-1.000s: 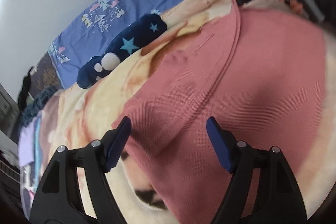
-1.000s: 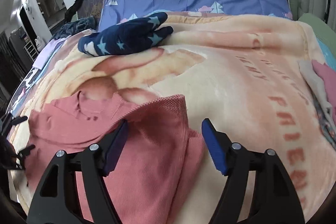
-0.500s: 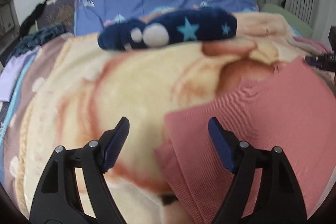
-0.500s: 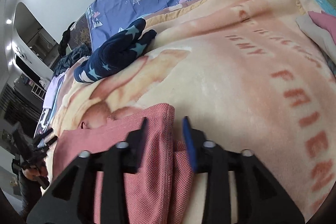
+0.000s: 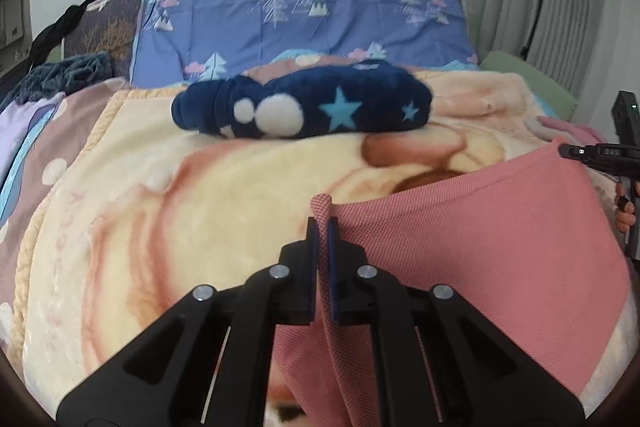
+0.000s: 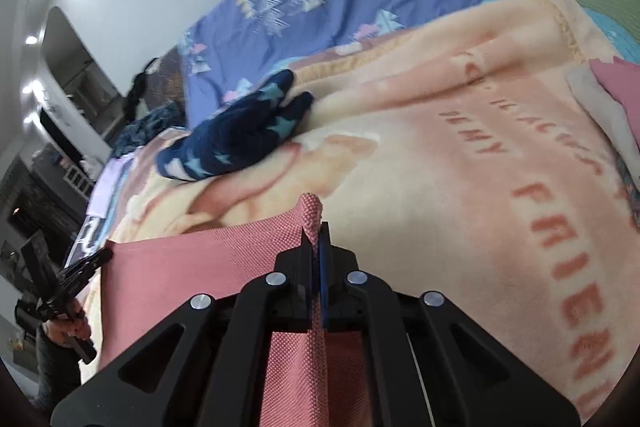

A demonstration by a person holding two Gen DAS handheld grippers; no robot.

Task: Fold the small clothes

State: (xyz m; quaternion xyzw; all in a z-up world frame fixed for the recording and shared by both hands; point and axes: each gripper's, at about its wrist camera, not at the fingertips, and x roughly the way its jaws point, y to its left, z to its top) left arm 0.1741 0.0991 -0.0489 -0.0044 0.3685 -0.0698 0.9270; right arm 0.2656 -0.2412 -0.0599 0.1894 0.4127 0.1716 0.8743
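Both claws have just been closed: the left claw (image 5: 320, 227) and the right claw (image 6: 316, 231) are each clamped on a pinched corner of the pink garment (image 5: 480, 247) (stretched between them over the blanket (image 5: 200, 207)), so a fold can be started.

Pink garment (image 5: 460, 247) lower part hidden behind claw arms, pink-and-white cloth (image 6: 612, 99) cut off at right edge

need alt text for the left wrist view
The left gripper is shut on a corner of the pink garment, its fingers pinching a raised fold. The garment lies on a cream blanket, with a navy star-print plush beyond.
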